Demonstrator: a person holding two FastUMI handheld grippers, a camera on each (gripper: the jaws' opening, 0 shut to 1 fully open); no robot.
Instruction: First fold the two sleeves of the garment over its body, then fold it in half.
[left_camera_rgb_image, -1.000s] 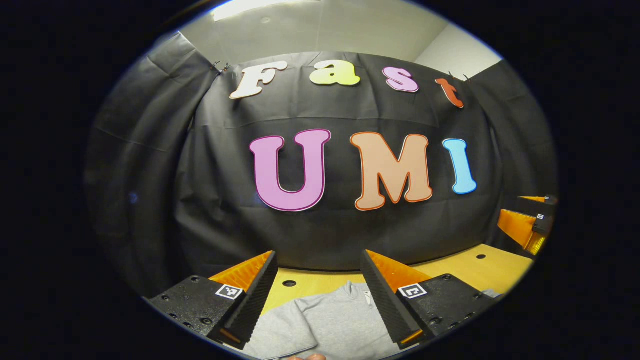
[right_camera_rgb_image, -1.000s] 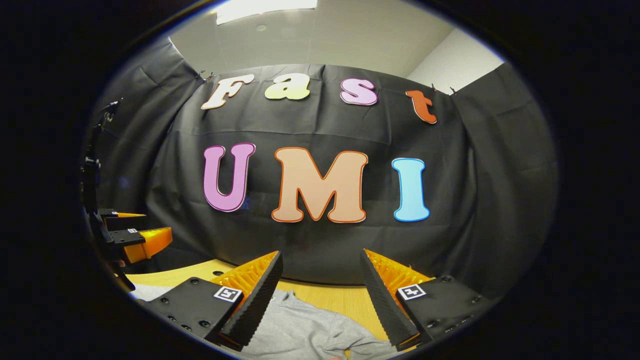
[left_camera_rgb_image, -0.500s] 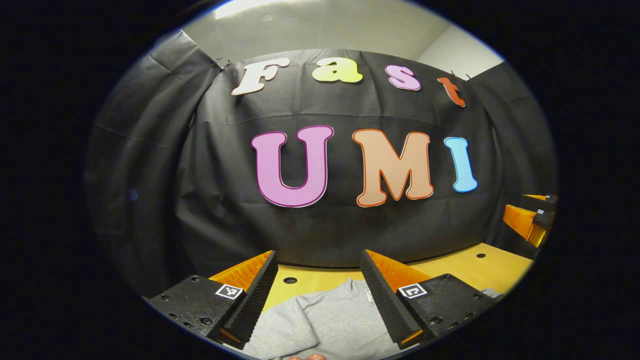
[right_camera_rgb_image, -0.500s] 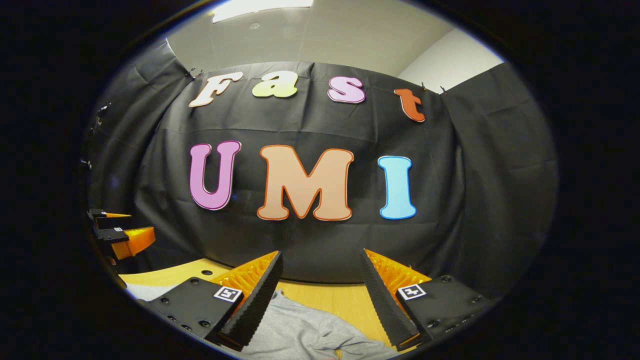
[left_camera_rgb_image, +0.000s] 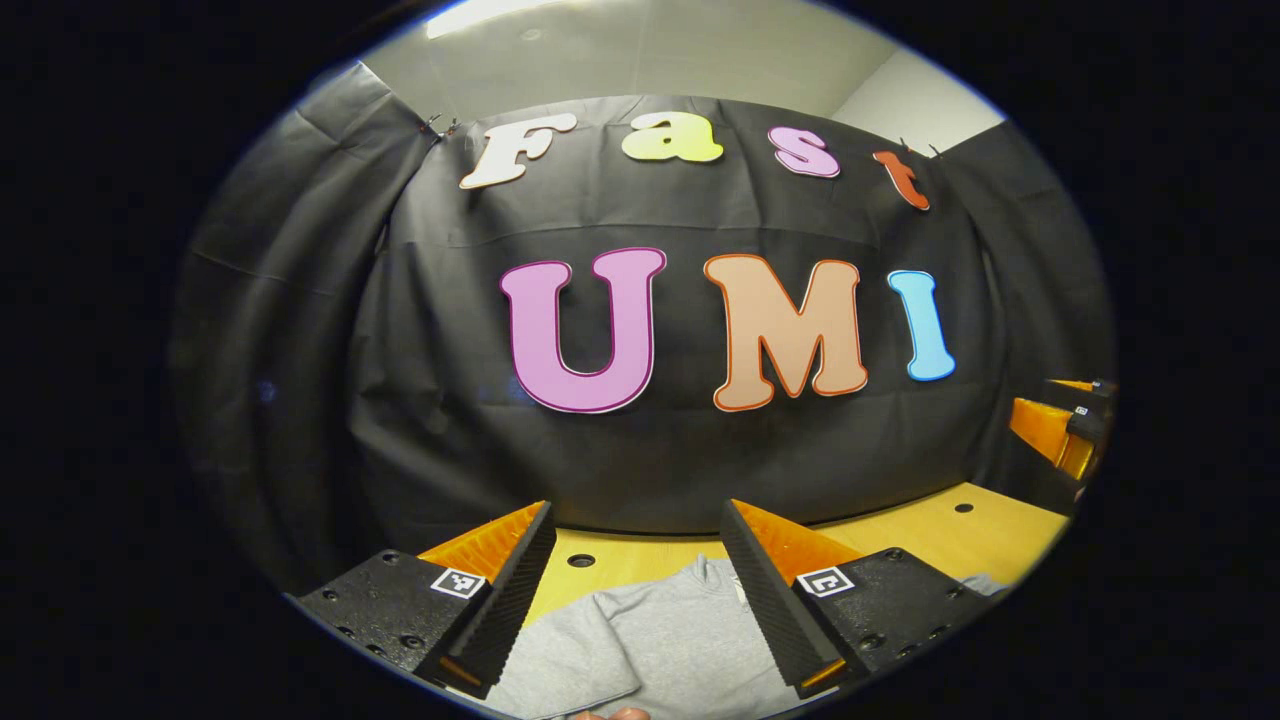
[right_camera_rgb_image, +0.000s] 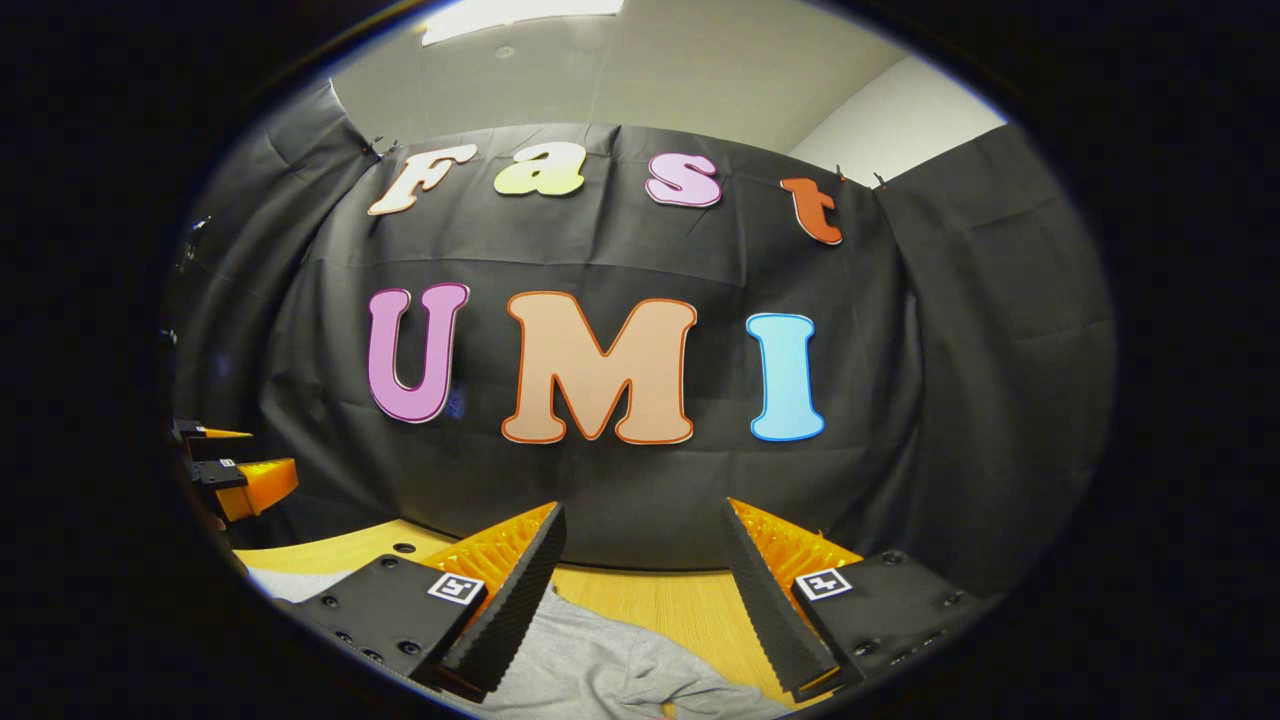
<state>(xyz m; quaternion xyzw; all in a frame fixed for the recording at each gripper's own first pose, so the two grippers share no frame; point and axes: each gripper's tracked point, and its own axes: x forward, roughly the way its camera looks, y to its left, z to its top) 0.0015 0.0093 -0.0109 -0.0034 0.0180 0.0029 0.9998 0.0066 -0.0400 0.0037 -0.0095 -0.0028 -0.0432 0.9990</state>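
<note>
A grey sweatshirt (left_camera_rgb_image: 660, 640) lies on the wooden table (left_camera_rgb_image: 960, 540), its collar toward the booth wall. My left gripper (left_camera_rgb_image: 638, 555) hovers above it, open, nothing between its fingers. In the right gripper view the same grey garment (right_camera_rgb_image: 610, 670) shows rumpled below my right gripper (right_camera_rgb_image: 642, 555), which is also open and holds nothing. The right gripper (left_camera_rgb_image: 1065, 430) appears at the far right edge of the left gripper view. The left gripper (right_camera_rgb_image: 235, 470) appears at the far left edge of the right gripper view. Both grippers are raised above the cloth.
The wooden table (right_camera_rgb_image: 680, 600) has small round holes (left_camera_rgb_image: 580, 561) near its back edge. Black cloth walls close the booth at the back and sides. A fingertip (left_camera_rgb_image: 615, 714) of the holding hand peeks in at the bottom of the left gripper view.
The right gripper view has swung slightly to the right, so the wall and the left gripper slid left in it. The left gripper view is almost unchanged. Both grippers stay open.
</note>
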